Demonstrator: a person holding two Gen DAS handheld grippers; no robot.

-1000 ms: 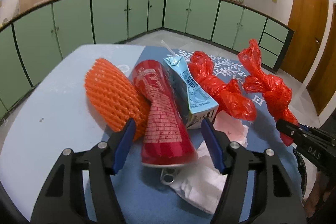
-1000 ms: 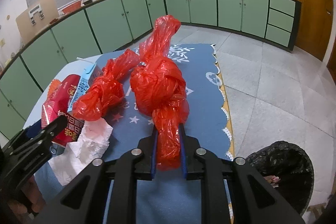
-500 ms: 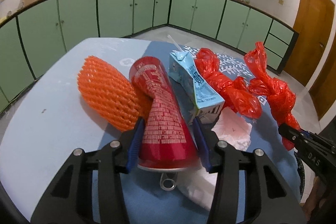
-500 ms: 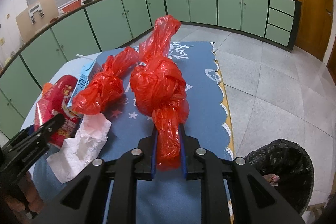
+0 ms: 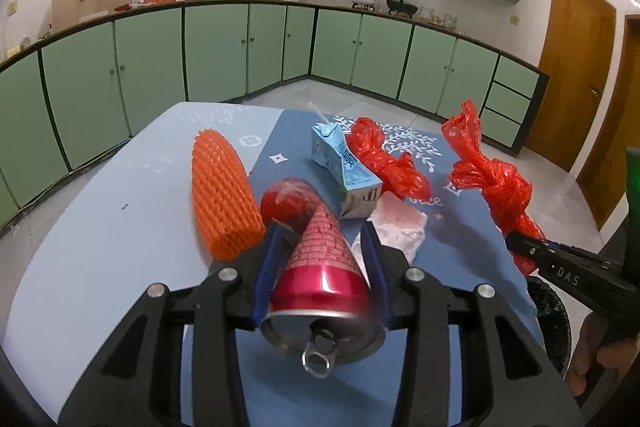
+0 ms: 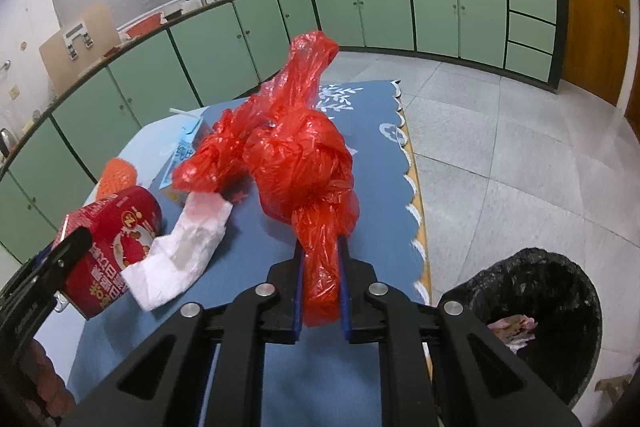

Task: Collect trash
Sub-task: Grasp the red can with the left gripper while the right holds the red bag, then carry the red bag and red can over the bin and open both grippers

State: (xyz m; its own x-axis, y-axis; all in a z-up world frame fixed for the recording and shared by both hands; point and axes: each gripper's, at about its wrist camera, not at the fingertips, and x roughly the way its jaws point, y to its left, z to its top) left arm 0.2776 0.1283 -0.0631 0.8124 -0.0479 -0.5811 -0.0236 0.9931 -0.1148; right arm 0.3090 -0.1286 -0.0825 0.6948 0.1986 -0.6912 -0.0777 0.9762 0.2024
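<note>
- Your left hand-held gripper (image 5: 320,279) has gone from spread around the crushed red can (image 5: 320,267) a second ago to pinching it at the waist, and the can now looks tilted up off the tabletop (image 5: 112,227), pull-tab end toward the camera. That reads as one piece of trash secured and ready to carry.
- Your right hand-held gripper (image 6: 320,287) is unchanged: pressed onto the tail of the knotted red bag (image 6: 304,163), as it was a second ago, with the knot raised ahead of the fingers.
- Just beyond the can, the orange foam net (image 5: 224,187), the white tissue (image 5: 400,227), the blue drink carton (image 5: 344,163) and the second red bag (image 5: 384,163) lie on the tabletop, not yet collected.
- Only the right wrist view shows you the open mouth of the black-lined bin (image 6: 536,311) on the floor past the tabletop's edge, with some trash already inside; the left view catches just its rim.
- Only the left wrist view shows how the fingers sit on the can; from the right you see its printed side and the tissue draped against it.
- My judgement: both loads can go to the bin next.
</note>
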